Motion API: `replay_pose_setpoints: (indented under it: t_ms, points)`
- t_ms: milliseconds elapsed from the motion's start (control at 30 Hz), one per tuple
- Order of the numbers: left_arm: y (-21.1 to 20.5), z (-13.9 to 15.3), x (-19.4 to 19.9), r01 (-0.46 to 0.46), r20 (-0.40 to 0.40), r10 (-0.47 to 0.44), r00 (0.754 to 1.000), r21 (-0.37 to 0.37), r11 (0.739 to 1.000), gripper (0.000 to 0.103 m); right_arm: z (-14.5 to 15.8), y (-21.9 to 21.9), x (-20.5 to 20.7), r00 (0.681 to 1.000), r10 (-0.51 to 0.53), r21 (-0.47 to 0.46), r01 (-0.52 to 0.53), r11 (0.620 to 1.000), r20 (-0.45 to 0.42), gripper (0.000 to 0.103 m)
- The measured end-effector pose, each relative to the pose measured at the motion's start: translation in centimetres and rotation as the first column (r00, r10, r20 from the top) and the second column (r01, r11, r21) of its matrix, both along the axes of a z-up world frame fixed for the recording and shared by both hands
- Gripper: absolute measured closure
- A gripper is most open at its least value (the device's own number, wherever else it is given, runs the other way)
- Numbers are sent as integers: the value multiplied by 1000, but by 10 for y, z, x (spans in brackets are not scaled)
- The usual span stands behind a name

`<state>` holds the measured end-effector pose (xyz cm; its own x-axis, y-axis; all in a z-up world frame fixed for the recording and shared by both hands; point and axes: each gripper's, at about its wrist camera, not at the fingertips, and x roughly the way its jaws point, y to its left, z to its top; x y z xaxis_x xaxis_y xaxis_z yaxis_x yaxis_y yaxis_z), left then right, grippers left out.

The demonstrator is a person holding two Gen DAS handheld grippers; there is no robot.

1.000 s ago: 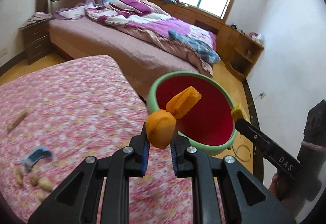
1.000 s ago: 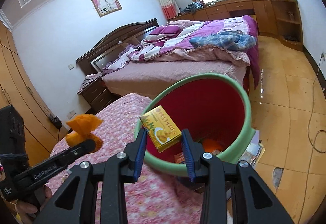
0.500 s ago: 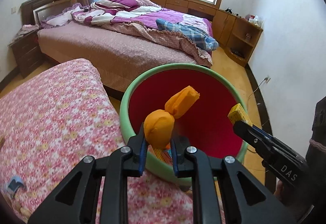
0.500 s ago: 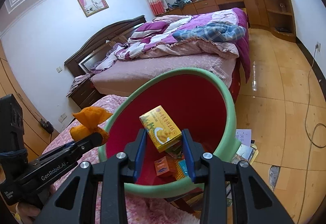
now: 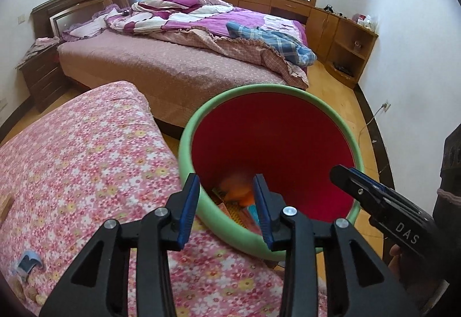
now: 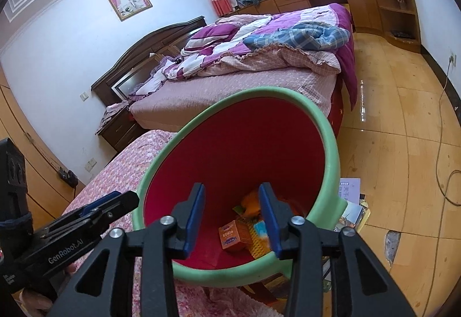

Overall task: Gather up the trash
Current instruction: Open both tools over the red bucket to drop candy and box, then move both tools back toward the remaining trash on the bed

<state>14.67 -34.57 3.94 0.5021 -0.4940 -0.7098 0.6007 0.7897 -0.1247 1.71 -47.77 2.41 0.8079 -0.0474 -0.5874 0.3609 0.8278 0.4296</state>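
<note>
A red bin with a green rim (image 5: 259,89) (image 6: 328,144) stands beside the flowered table. My left gripper (image 5: 226,209) is open and empty over the bin's near edge. My right gripper (image 6: 232,219) is open and empty above the bin's mouth; it also shows from the side in the left wrist view (image 5: 345,177). Orange trash (image 5: 236,190) (image 6: 252,200) lies blurred at the bin's bottom among small boxes, one of them orange (image 6: 232,235).
The flowered tablecloth (image 5: 80,161) bears a blue scrap (image 5: 27,260) and small brown bits (image 5: 33,292) at its near left. A large bed (image 5: 178,57) stands behind. Papers (image 6: 350,196) and a cable (image 6: 443,173) lie on the wooden floor right of the bin.
Both grippers opened. The orange wrapper left my left gripper and the yellow box left my right gripper; both dropped into the bin. Both grippers moved closer over the bin.
</note>
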Motion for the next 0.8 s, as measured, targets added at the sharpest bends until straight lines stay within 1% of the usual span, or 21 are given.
replay_pose_setpoints:
  t_ms: [33,167,300,400,467,533,800]
  points:
    - [3,1,0,-4,-2,4,1000,-5,1000,65,1,2,0,1000,3,2,-3,1000,3,52]
    - [15,7,-2,-23,-11,23,1000,-27,999,65,4,7,-2,1000,3,0,-3,1000,10,47]
    - [35,16,-6,-54,0,54,999,-32,998,65,10,12,-6,1000,-4,-11,4,1000,15,44]
    - [48,20,-5,-85,-7,85,996,-41,996,65,14,16,-9,1000,-8,-11,8,1000,18,38]
    - [57,22,-6,-101,-11,100,995,-51,994,65,17,21,-12,1000,-18,-28,19,999,13,32]
    - [69,25,-7,-121,-13,120,993,-61,991,65,21,28,-13,1000,-19,-50,19,999,8,32]
    - [114,39,-15,-188,5,189,982,-72,980,65,40,59,-14,999,36,-65,-34,997,27,32]
